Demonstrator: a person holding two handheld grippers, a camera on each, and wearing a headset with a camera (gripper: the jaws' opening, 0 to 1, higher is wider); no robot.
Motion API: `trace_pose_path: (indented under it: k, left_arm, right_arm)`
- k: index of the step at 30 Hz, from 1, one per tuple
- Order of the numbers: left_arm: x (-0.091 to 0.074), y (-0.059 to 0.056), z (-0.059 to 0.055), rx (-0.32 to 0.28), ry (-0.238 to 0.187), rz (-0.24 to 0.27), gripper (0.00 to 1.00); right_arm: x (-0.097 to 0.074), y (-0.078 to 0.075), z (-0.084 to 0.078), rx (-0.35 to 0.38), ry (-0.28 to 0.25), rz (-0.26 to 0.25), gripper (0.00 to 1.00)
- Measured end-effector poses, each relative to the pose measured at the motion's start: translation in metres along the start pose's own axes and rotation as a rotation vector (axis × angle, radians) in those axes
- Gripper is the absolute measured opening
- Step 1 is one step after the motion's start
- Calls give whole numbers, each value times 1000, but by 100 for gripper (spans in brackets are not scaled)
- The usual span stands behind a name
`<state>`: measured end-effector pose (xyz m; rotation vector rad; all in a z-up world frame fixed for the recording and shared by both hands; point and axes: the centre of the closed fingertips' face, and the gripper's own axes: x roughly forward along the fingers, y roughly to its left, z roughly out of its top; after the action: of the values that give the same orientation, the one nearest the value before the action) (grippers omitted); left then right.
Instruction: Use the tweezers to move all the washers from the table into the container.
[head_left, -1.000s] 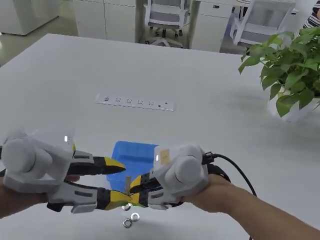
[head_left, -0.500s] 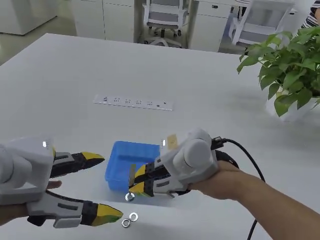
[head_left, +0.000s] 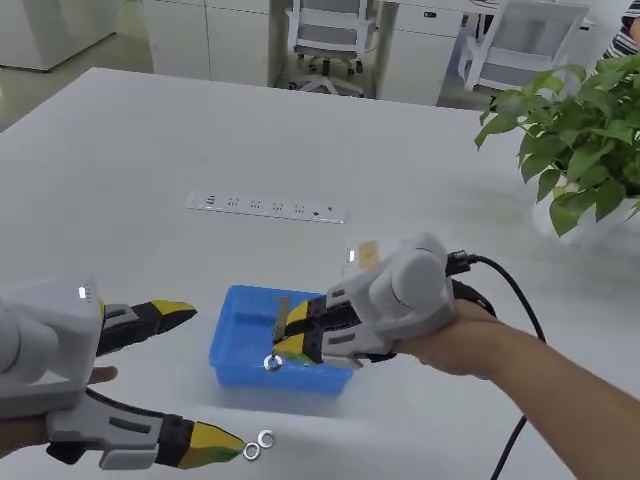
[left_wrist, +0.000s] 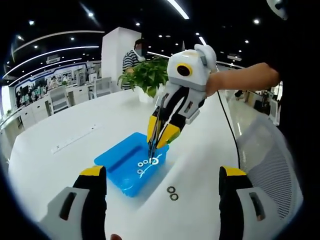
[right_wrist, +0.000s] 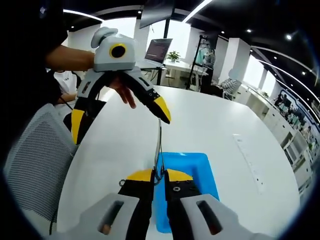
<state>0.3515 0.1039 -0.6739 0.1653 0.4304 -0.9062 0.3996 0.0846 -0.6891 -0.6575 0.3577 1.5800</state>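
— Over the shallow blue plastic container (head_left: 240, 335), what shows?
— Right tongs (head_left: 292, 343) pinched narrow on thin metal tweezers (head_left: 279, 325), with a small shiny ring washer (head_left: 271, 363) at their tip.
— Elsewhere?
— Two washers (head_left: 258, 444) lie on the smooth white bench (head_left: 400, 180) near the container. Left tongs (head_left: 210, 378) gape wide.

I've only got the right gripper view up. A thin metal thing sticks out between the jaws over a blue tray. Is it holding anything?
Observer: Yes. In the head view the tweezers have a washer at their tip, at the blue container.
Visitor: Is anything lying in the tray?
Observer: The left gripper view shows a few washers on its floor.
Visitor: Are any outside it?
Observer: Two washers lie side by side on the table, just in front of the container.
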Motion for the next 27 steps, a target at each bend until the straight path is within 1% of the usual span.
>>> trace_pose_path:
  k: [5, 10, 17, 19, 21, 27]
  left_arm:
    - [0, 1, -1, 0, 5, 4, 99]
    - [-1, 4, -2, -4, 9, 9, 99]
    - [-3, 7, -5, -5, 18, 13, 99]
    - [-3, 8, -4, -8, 10, 15, 99]
    - [-2, 9, -5, -7, 11, 15, 99]
    - [0, 10, -6, -2, 18, 12, 99]
  right_arm:
    - [2, -10, -5, -1, 5, -20, 9]
    - [5, -16, -10, 0, 13, -29, 9]
    - [10, -26, -23, 8, 30, -49, 9]
    - [12, -28, -27, 9, 37, -52, 9]
    - [14, -28, -32, 11, 47, -51, 9]
    - [17, -32, -42, 25, 53, -61, 9]
